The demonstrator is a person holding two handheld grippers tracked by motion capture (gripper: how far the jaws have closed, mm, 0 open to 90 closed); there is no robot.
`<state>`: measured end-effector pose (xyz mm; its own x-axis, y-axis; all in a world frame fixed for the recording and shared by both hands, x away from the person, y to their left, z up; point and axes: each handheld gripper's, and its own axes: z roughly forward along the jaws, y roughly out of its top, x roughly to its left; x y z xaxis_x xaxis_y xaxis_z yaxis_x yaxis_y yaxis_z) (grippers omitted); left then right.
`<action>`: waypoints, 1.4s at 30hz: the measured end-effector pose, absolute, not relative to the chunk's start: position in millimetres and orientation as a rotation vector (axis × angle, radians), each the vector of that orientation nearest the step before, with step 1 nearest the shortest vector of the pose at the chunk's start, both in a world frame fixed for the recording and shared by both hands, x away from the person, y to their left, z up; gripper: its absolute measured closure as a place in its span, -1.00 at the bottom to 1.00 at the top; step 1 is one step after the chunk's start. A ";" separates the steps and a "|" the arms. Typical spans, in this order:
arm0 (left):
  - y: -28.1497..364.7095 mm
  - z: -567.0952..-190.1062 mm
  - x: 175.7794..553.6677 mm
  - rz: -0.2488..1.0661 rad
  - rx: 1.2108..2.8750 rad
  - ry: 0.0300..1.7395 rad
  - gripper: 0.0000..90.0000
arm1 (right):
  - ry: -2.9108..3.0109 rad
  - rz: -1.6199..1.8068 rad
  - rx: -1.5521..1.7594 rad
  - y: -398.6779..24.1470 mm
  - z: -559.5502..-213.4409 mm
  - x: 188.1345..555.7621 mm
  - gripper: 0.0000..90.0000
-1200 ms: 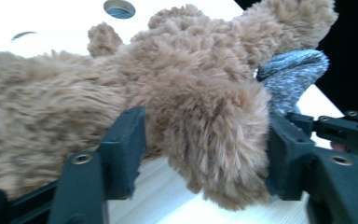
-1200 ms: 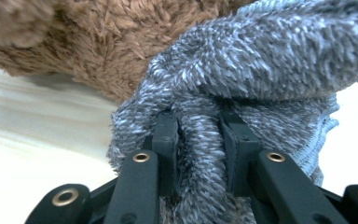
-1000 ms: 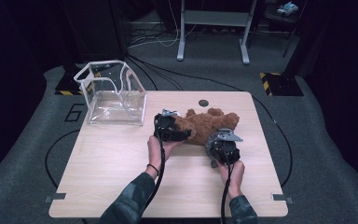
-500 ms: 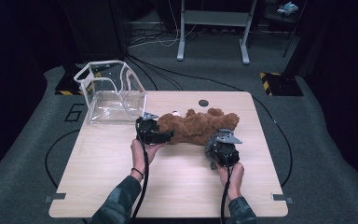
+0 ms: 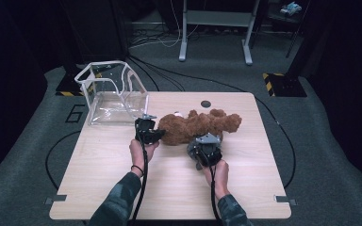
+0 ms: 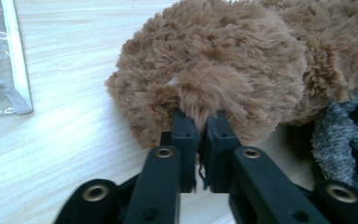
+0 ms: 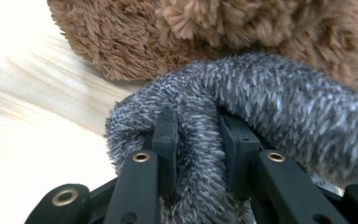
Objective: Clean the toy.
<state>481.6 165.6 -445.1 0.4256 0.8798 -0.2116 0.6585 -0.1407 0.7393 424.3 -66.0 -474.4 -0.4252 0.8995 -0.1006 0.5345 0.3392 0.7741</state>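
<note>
A brown plush bear lies across the middle of the table. My left gripper is at the bear's left end. In the left gripper view its jaws have just been closing and now pinch a tuft of the bear's fur, so the left gripper is shut on it. My right gripper is at the bear's near side. In the right gripper view the right gripper is shut on a fold of grey fuzzy fabric that lies against the bear.
A clear plastic box with a white rim stands at the table's back left, close to the left gripper, and its edge shows in the left gripper view. A small dark disc lies behind the bear. The grey fabric lies right of the left jaws.
My left gripper has moved left along the bear to its left end and closed on the fur. My right gripper has shifted left, still gripping the grey fabric.
</note>
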 end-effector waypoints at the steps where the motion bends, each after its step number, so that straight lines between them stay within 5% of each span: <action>1: 165.5 -445.1 481.6 0.352 1.879 1.306 0.94 | 2.088 0.913 1.249 -64.3 -473.9 424.2 0.56; 17: 165.2 -444.7 481.4 0.347 1.878 1.291 0.97 | 2.125 1.057 1.021 -3.4 -442.0 440.4 0.55; 33: 166.9 -447.0 482.3 0.318 1.855 1.305 0.97 | 2.324 0.926 1.176 15.7 -488.6 458.7 0.56; 42: 166.0 -445.7 481.7 0.307 1.856 1.294 0.97 | 2.115 1.085 1.093 -5.0 -443.6 447.7 0.56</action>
<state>481.7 166.0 -445.7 0.4387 0.8637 -0.2482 0.6604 -0.1225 0.7409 447.7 -5.0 -443.6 -0.5395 0.8379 -0.0822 0.4224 0.3538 0.8345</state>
